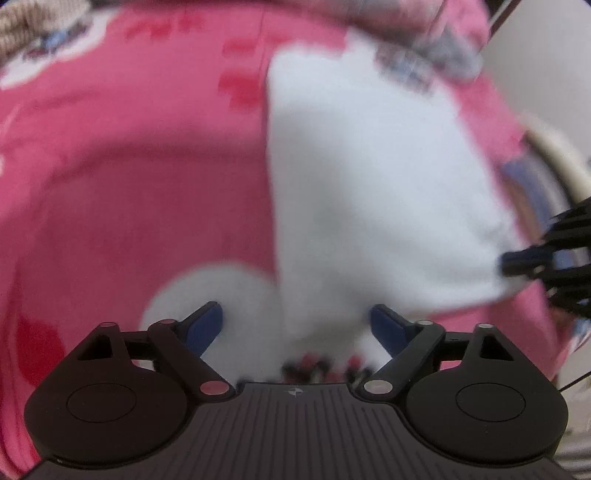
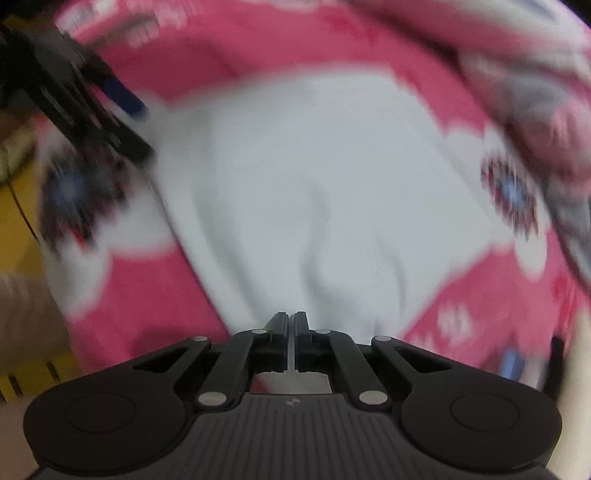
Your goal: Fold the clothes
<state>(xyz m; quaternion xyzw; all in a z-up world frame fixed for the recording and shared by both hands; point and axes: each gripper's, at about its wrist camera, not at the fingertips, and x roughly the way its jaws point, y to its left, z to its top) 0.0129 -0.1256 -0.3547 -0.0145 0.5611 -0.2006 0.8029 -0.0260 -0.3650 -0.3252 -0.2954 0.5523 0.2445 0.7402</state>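
White garment [image 1: 369, 177] lies spread on a pink patterned bedcover [image 1: 129, 166], near the cover's right-hand edge in the left wrist view; fabric blurred, type of garment unclear. Its near end runs down between the blue pads of the left tool [image 1: 295, 328], whose jaws stand wide apart, pads not pressing the cloth. Right tool [image 2: 294, 325] has its jaws closed, only a thin slit between them, tips right at the near edge of the white garment [image 2: 314, 184]; whether cloth is pinched there cannot be told. In the left view the right tool [image 1: 524, 258] shows as a black tip at the garment's far right corner.

Cover is pink with white round patches [image 1: 207, 299] and dark red-blue flower-like medallions [image 2: 511, 195]. A grey patterned cloth [image 1: 424, 55] lies past the garment's far end. Knitted beige fabric [image 1: 22, 26] sits at the cover's top left corner. Pale wall [image 1: 546, 74] beyond the right edge. Yellow surface [image 2: 22, 206] left of the cover in the right view.
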